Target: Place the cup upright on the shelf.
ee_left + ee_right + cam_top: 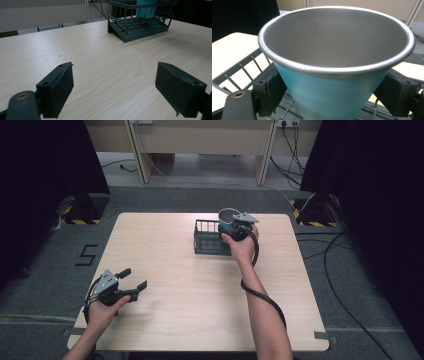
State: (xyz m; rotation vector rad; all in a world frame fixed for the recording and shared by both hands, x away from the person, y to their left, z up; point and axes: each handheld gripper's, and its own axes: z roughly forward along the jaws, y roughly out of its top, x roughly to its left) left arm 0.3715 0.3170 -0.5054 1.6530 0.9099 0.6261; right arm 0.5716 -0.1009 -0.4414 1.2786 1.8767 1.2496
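A teal cup [227, 220] with a bare metal inside stands upright at the right end of a dark wire rack [206, 240] at the back of the table. My right gripper [231, 227] is shut on the cup; in the right gripper view the cup [332, 85] sits between both pads [274, 87], over the rack's wires [239, 75]. My left gripper [132, 282] rests near the table's front left corner, open and holding nothing. In the left gripper view its jaws [115, 87] stand wide apart over bare wood, with the rack [140, 22] and cup [146, 10] far ahead.
The light wooden table [200, 290] has open room between the two grippers. A black cable [262, 295] runs along the right forearm. Dark curtains stand at both sides, and cables lie on the grey floor at the right.
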